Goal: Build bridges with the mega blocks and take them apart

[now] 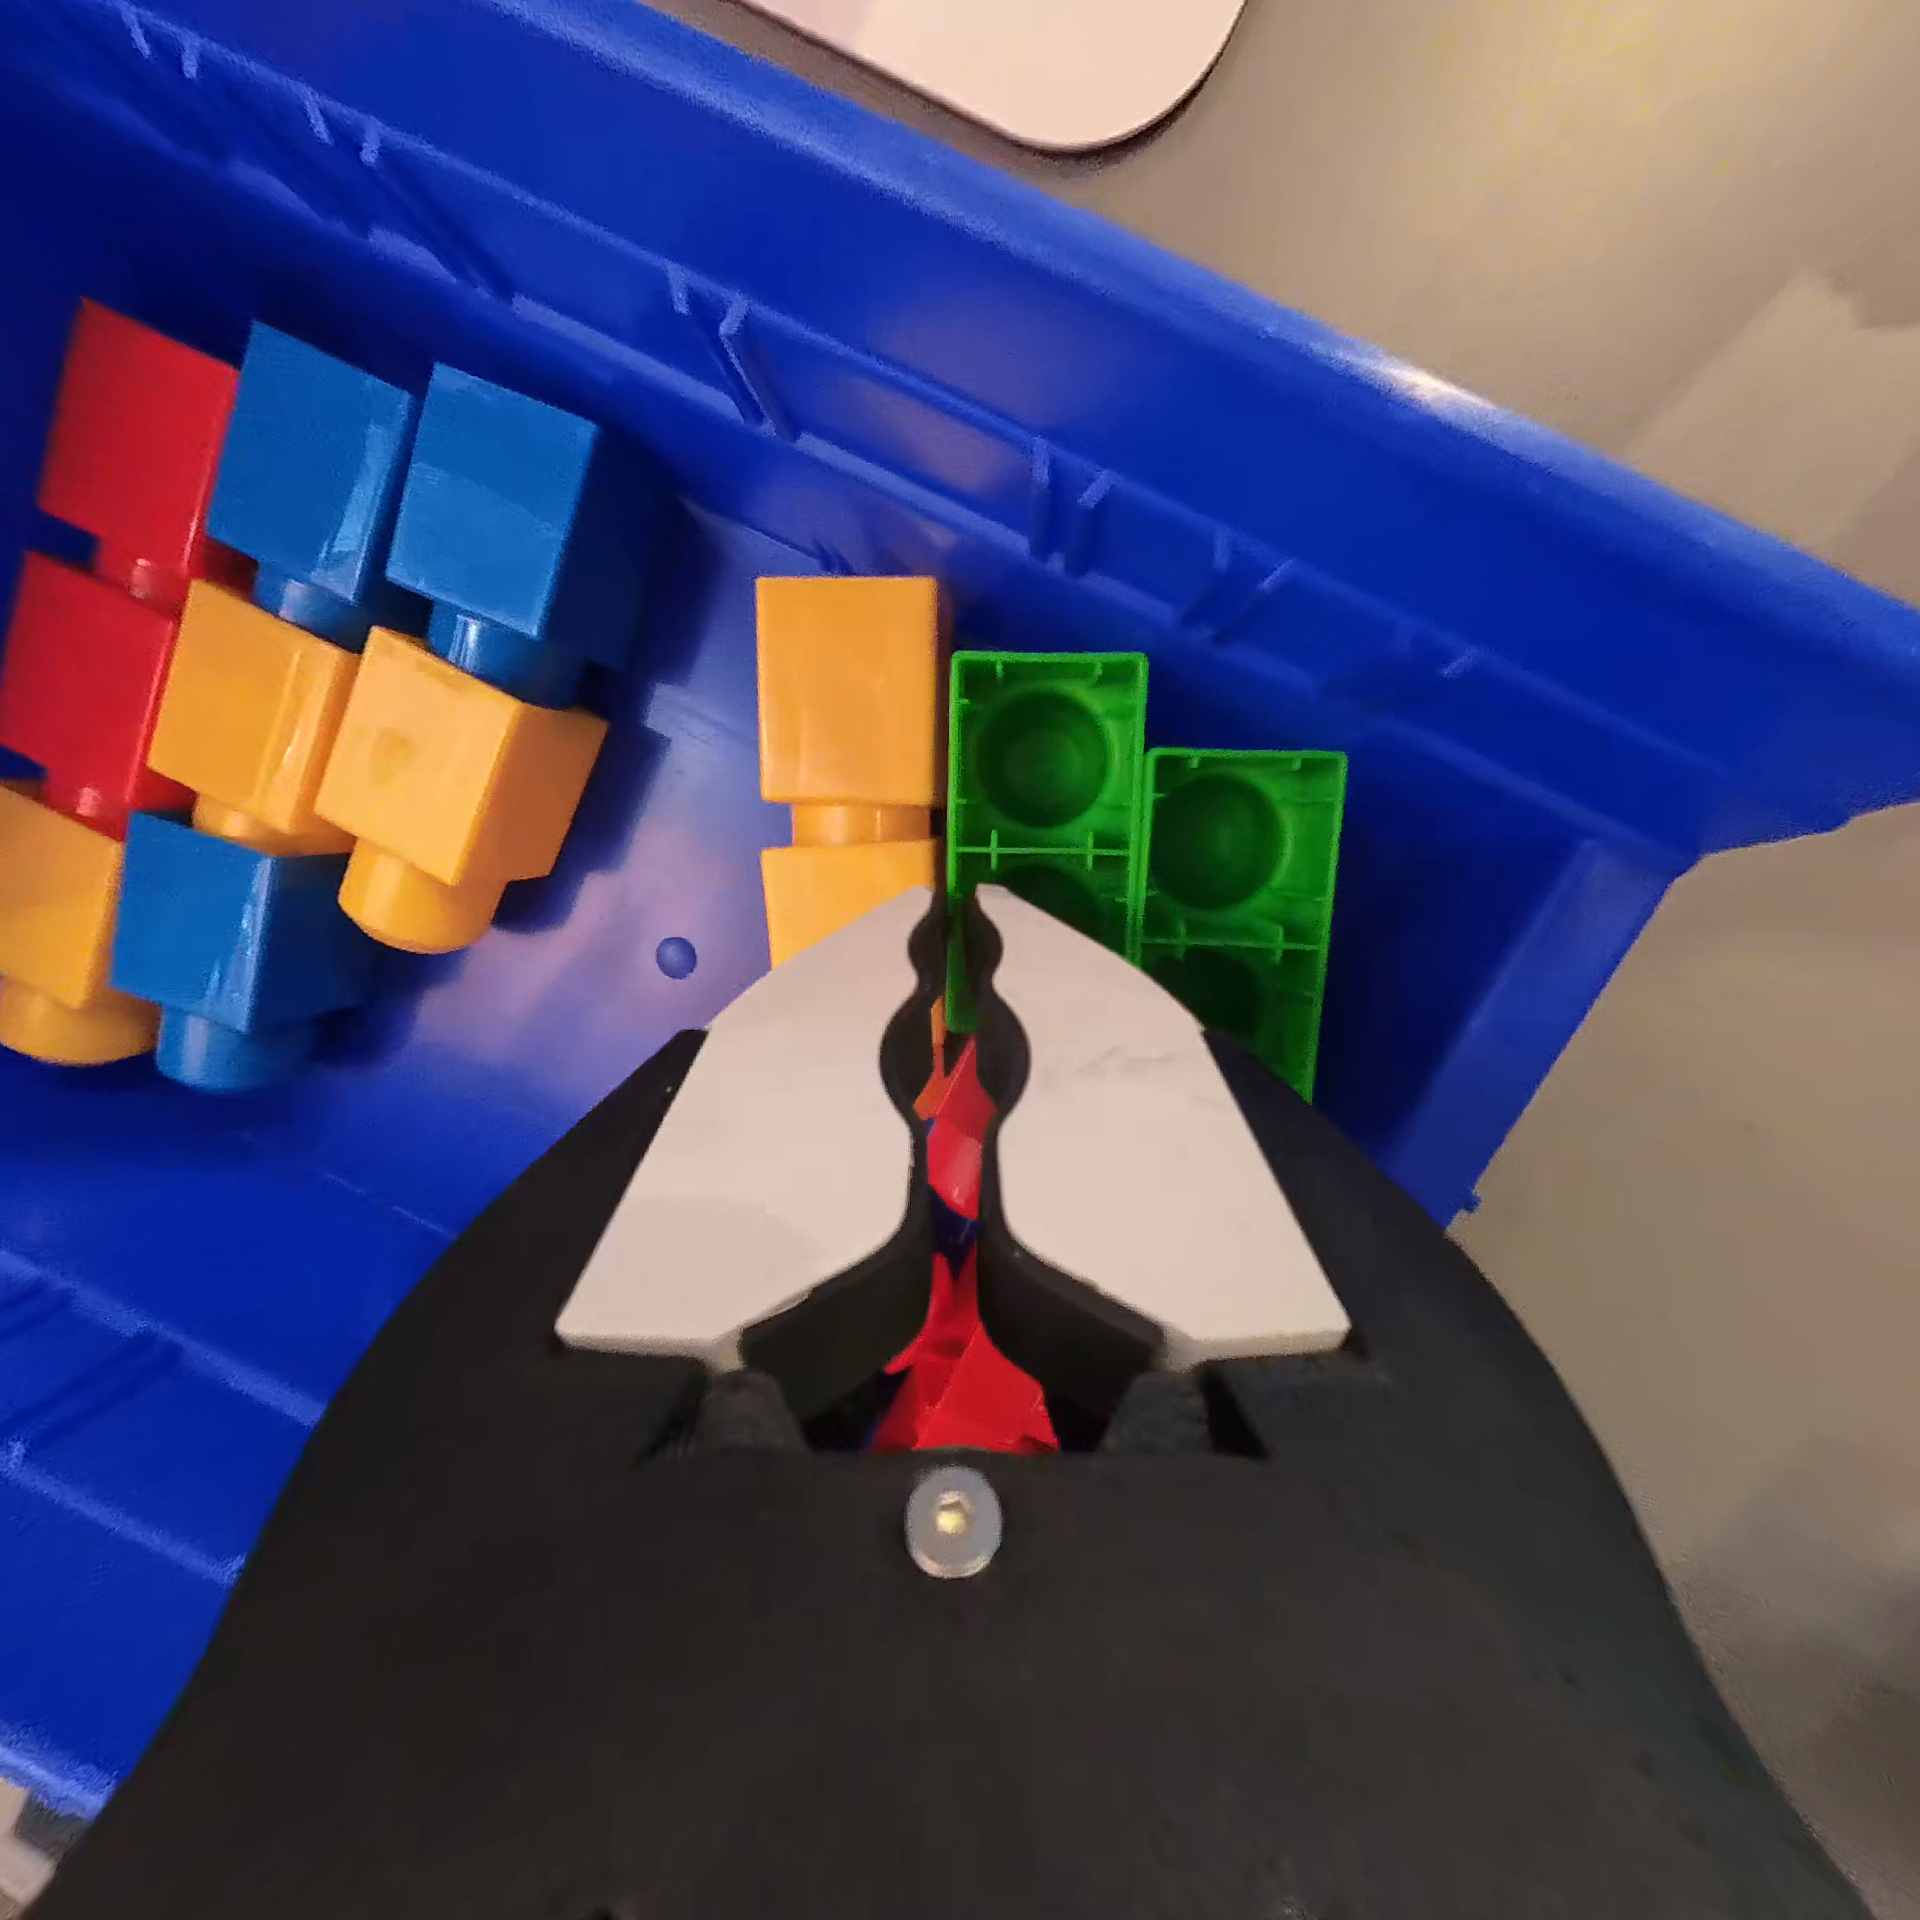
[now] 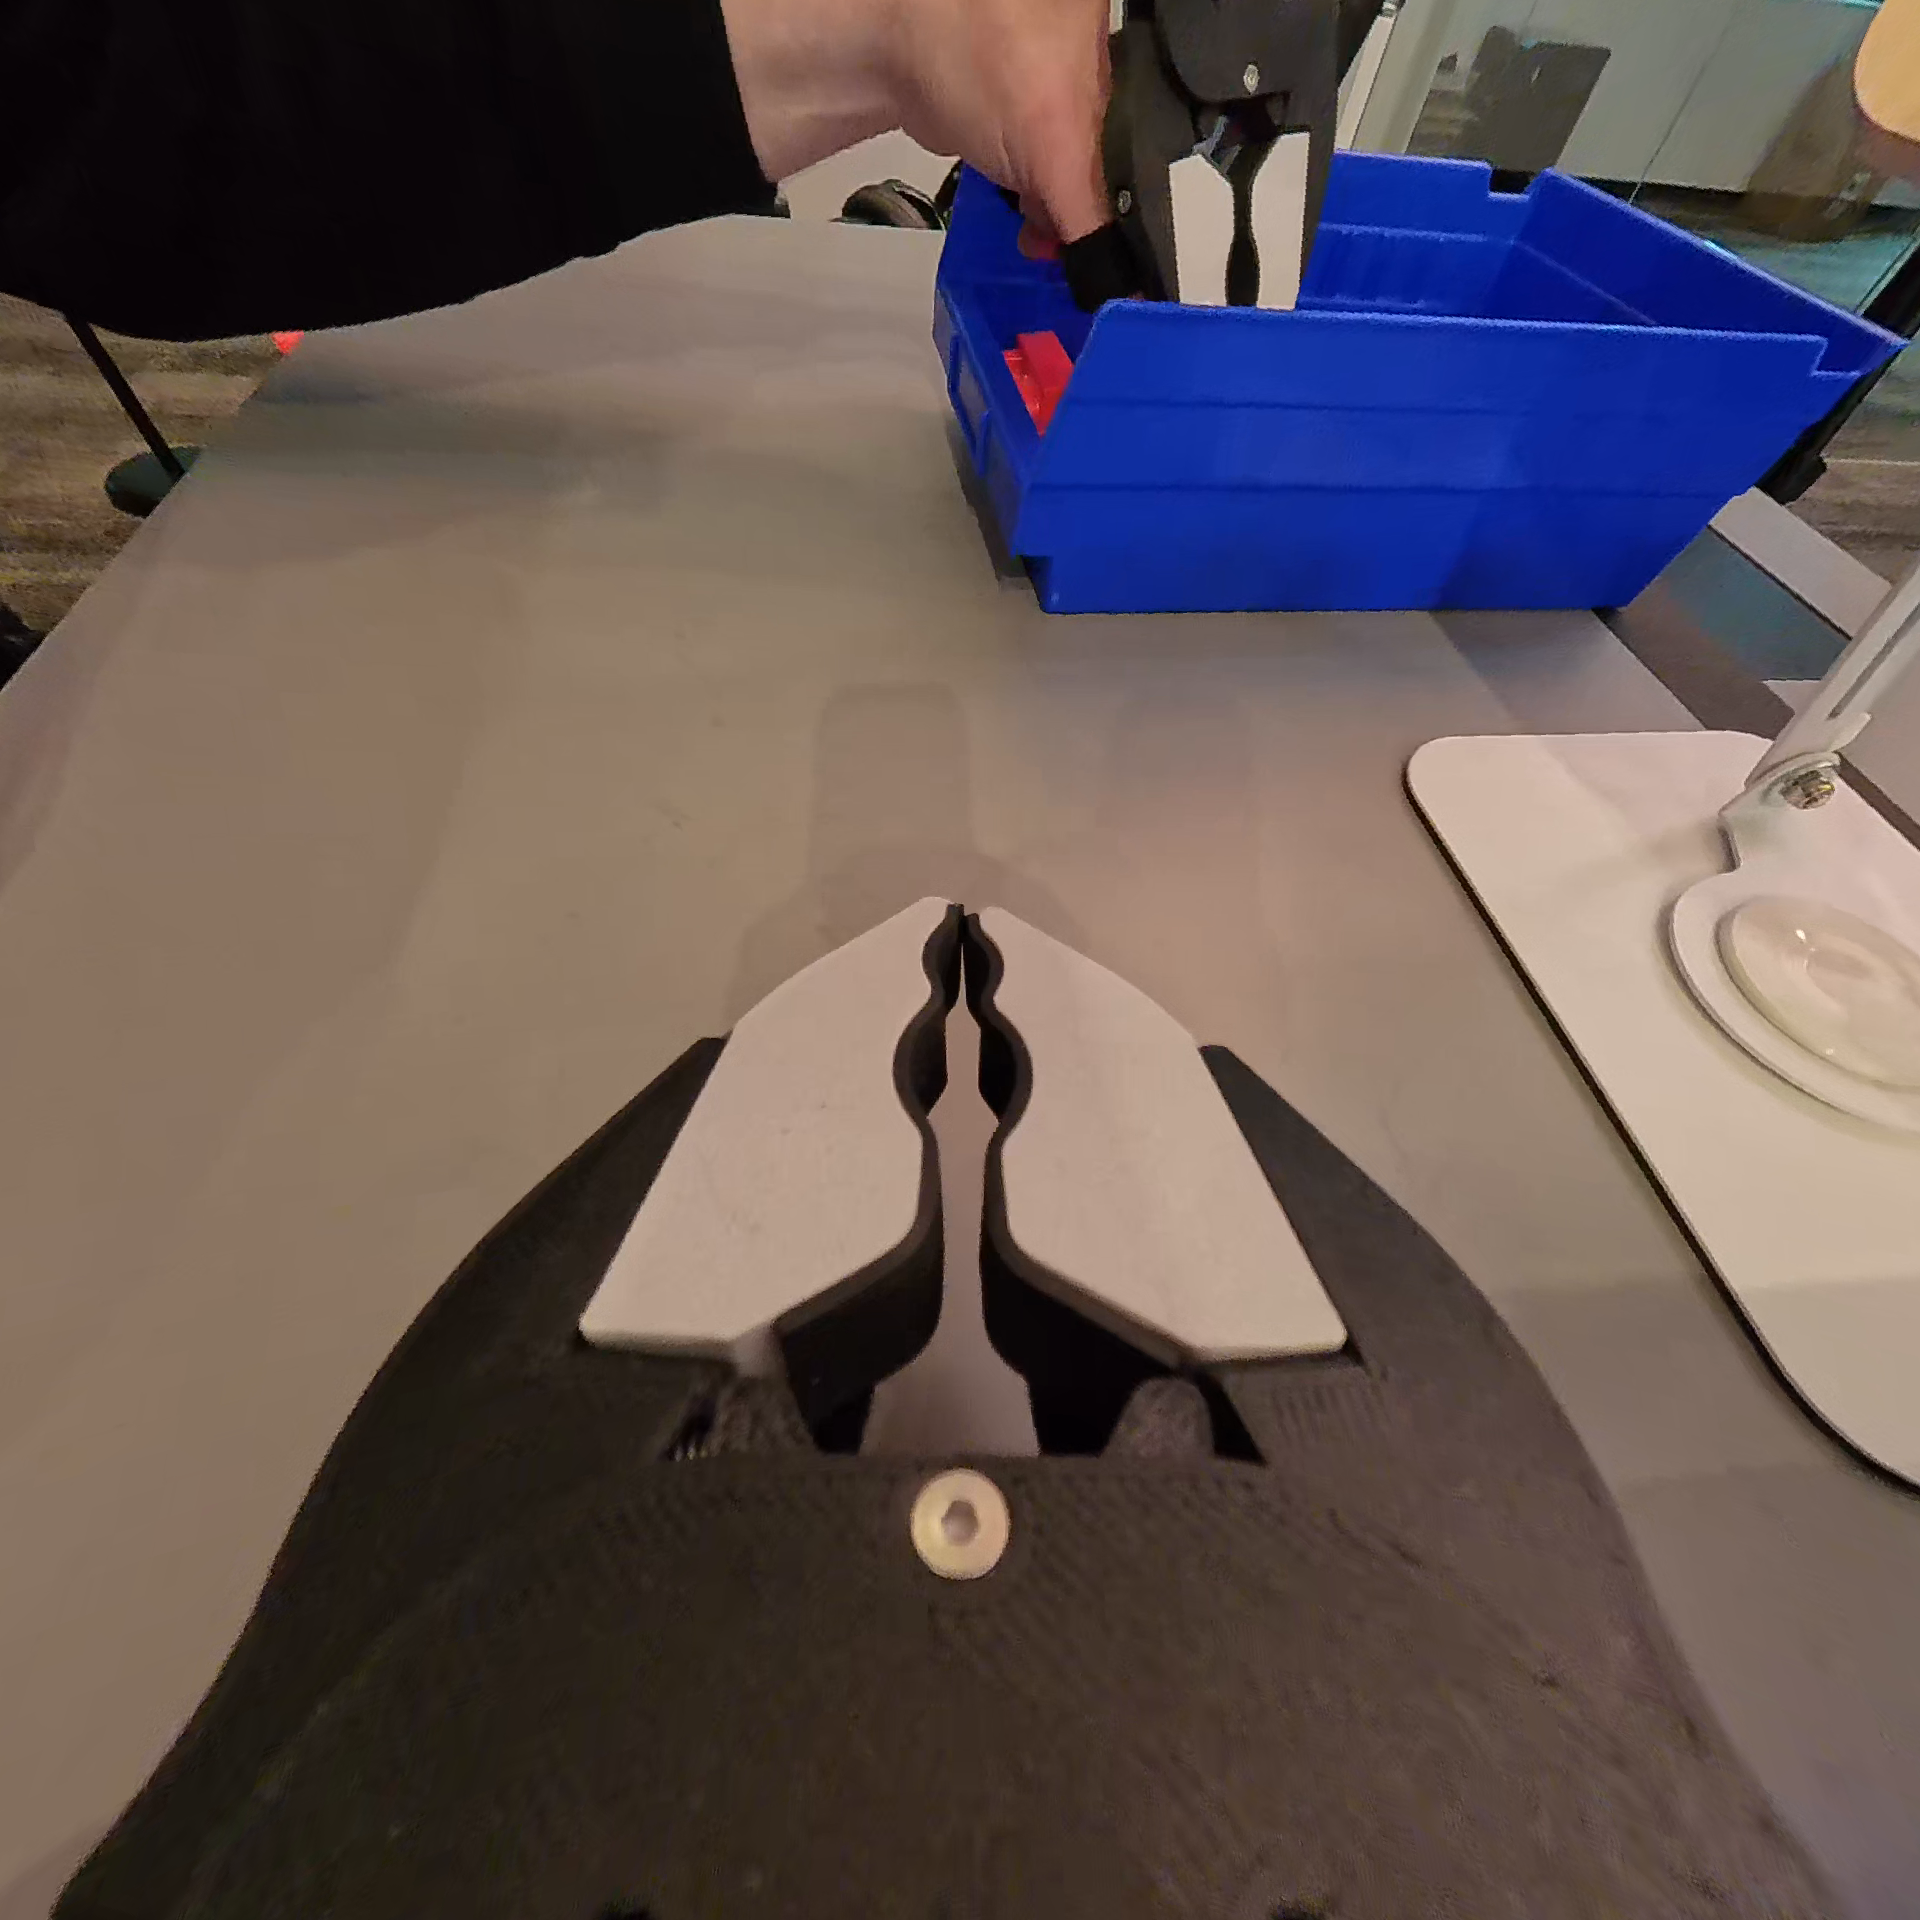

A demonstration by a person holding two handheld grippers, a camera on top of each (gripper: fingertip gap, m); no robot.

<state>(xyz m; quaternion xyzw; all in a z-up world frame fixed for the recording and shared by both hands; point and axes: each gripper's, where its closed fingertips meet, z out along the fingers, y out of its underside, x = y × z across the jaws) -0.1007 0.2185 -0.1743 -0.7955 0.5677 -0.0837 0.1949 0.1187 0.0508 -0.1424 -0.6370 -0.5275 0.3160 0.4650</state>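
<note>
My left gripper (image 1: pixel 958 899) hangs over the blue bin (image 1: pixel 1039 364) with its jaws shut. Its tips line up with the left edge of a green block (image 1: pixel 1044 748), which lies hollow side up farther below; a strip of that edge shows through the slit. A second green block (image 1: pixel 1242 852) lies beside it, and an orange pair (image 1: pixel 847 686) lies on its left. Red (image 1: pixel 135 436), blue (image 1: pixel 312 457) and orange (image 1: pixel 457 769) blocks lie heaped at the bin's left. My right gripper (image 2: pixel 961 914) is shut, low over the bare grey table (image 2: pixel 520 727).
The right wrist view shows the bin (image 2: pixel 1351 447) at the table's far right, with a hand (image 2: pixel 935 94) holding the left gripper's fingers (image 2: pixel 1195 229) over it. A white stand base (image 2: pixel 1610 935) lies at the right, and it also shows in the left wrist view (image 1: pixel 1039 62).
</note>
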